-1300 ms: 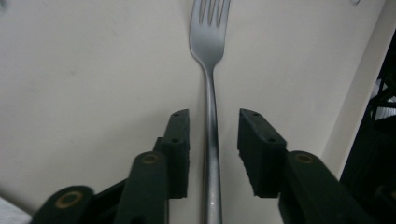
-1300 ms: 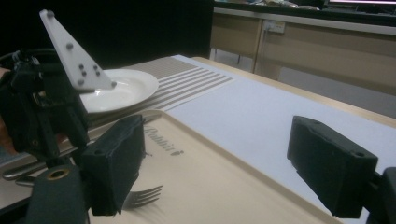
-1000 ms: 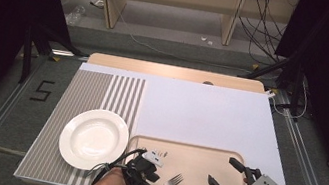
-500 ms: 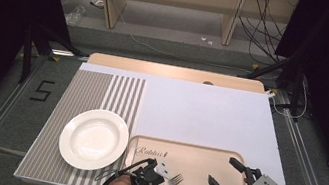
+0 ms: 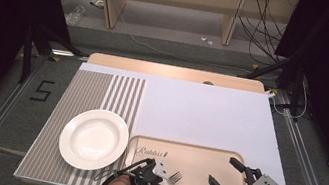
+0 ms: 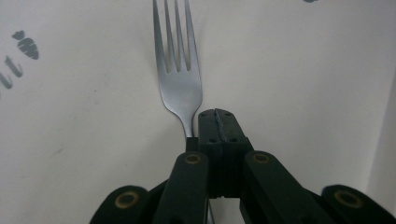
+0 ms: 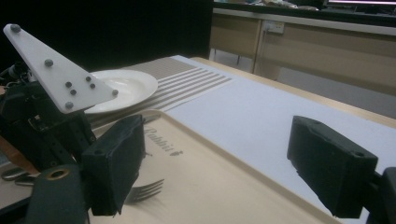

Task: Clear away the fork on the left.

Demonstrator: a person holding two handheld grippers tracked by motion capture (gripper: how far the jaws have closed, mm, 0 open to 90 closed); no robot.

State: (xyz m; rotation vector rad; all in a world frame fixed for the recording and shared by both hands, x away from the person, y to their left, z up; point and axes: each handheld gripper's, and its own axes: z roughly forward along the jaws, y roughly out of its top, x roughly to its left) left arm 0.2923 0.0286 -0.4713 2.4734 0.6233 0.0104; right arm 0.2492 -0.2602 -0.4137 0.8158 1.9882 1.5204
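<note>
Beige tray (image 5: 202, 154) fills the lower centre of the high view, white plate (image 5: 94, 138) to its left. Right gripper (image 5: 228, 178) stands spread at lower right. Left gripper (image 5: 162, 174), jaws just closed, pinches the fork (image 6: 180, 79) handle.

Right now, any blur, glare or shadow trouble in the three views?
High view: evenly lit, dark surroundings, fork small. Left gripper view: fork sharp, soft sheen, jaws meeting beside its neck. Right gripper view: own jaws blurred up close, plate bright, fork tines in shadow.
</note>
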